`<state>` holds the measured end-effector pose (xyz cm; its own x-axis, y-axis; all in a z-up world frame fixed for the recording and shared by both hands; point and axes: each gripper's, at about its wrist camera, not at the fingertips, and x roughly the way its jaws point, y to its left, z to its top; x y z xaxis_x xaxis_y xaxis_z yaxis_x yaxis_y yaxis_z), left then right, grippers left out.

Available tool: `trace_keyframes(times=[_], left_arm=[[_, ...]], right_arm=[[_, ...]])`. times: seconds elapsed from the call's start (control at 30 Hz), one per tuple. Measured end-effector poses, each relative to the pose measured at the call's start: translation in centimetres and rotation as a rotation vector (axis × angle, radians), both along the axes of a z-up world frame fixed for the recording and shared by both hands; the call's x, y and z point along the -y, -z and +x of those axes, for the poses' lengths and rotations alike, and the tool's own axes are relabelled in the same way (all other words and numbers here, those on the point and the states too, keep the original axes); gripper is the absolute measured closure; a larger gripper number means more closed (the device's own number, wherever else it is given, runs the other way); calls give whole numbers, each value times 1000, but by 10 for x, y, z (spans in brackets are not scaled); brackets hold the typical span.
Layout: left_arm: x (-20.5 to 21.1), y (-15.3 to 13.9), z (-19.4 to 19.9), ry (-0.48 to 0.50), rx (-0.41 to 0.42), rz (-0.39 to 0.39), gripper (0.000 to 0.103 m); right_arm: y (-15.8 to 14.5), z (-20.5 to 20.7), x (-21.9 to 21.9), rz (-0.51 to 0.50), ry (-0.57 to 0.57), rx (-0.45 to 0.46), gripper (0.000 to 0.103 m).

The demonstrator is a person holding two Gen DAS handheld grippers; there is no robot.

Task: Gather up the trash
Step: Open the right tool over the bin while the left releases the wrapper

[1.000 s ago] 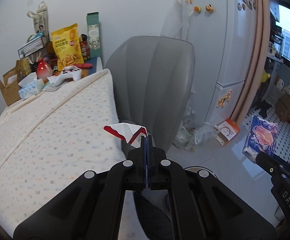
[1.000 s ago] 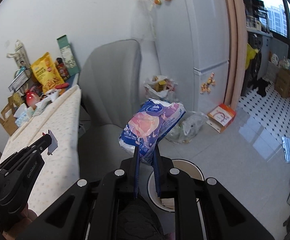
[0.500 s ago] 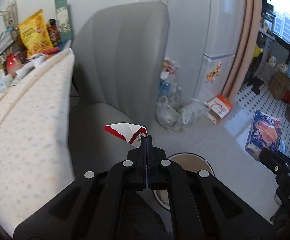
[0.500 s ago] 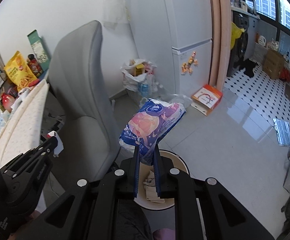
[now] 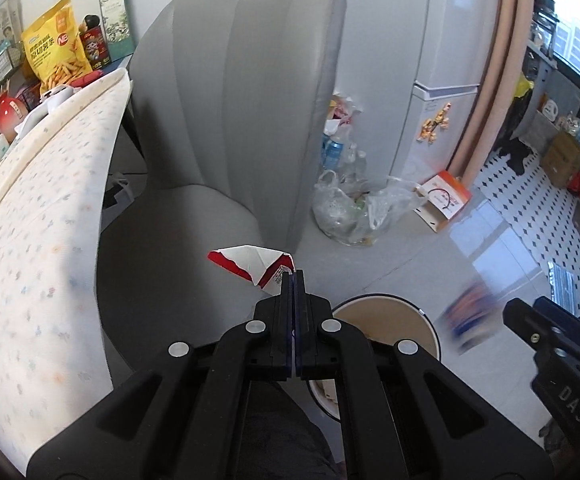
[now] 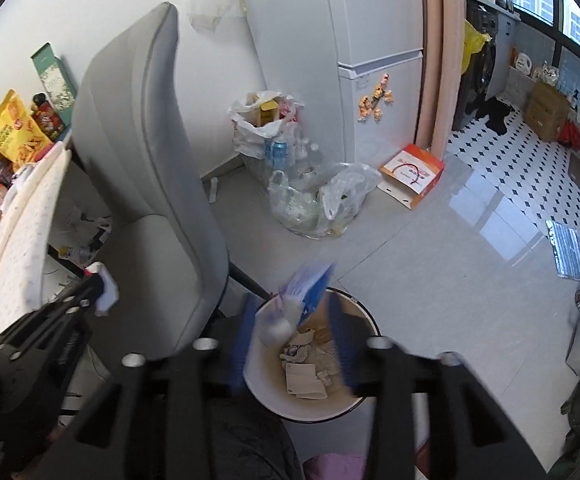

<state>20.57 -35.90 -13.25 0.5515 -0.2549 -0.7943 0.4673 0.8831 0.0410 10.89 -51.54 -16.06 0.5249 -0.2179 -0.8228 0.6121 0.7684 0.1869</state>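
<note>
Jaws of my right gripper (image 6: 290,344) are opening, wrapper (image 6: 307,290) dropping free into bin (image 6: 262,390). Left gripper (image 5: 293,280), clamped shut on carton scrap (image 5: 256,262), should centre over bin before I release.

bin (image 6: 363,400) on floor right of chair (image 6: 146,184) | bags (image 6: 309,200) behind bin | fridge (image 6: 369,60) behind bags
</note>
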Motion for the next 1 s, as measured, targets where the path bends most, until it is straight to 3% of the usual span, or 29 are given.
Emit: trace_keyframes(times=[0.43, 0.77, 1.0], left_arm=[[24, 0, -21, 63, -7, 5, 101], [77, 4, -63, 218, -28, 15, 101], [105, 14, -77, 287, -73, 38, 101]], right_arm=[[-12, -44, 23, -24, 80, 24, 48], [-20, -107, 65, -34, 212, 45, 47], [-15, -126, 82, -23, 253, 51, 45]])
